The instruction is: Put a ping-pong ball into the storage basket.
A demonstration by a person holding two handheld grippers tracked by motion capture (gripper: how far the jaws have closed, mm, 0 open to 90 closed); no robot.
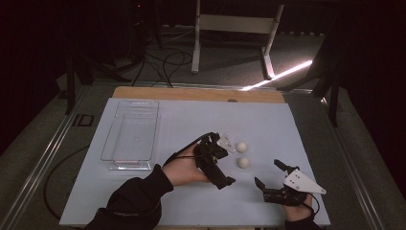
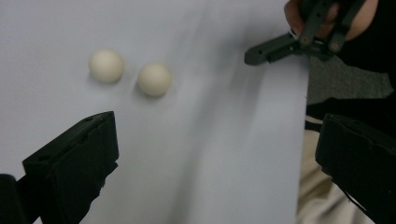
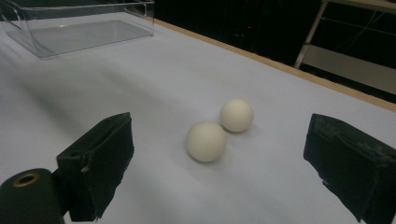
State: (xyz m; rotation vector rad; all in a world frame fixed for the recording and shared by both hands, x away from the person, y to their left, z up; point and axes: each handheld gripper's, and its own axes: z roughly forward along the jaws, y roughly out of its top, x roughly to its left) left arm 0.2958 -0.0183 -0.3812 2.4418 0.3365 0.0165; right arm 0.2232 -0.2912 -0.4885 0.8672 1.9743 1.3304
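Observation:
Two white balls lie side by side on the white table sheet, the far ball (image 1: 242, 146) and the near ball (image 1: 243, 162), almost touching. My left gripper (image 1: 228, 162) is just left of them, turned sideways with its jaws wide open and nothing held. In the left gripper view (image 2: 219, 163) the balls (image 2: 106, 65) (image 2: 154, 79) sit beyond its left jaw. My right gripper (image 1: 269, 173) stands open a little right of and nearer than the balls. In the right gripper view (image 3: 223, 170) both balls (image 3: 206, 141) (image 3: 236, 115) lie ahead, in line with the gap between the jaws.
A clear plastic tray (image 1: 131, 136) stands empty on the left of the sheet, also seen far left in the right gripper view (image 3: 79, 28). The table's wooden far edge (image 1: 201, 93) and front edge (image 2: 301, 140) bound the sheet. A white frame (image 1: 234, 28) stands on the floor beyond.

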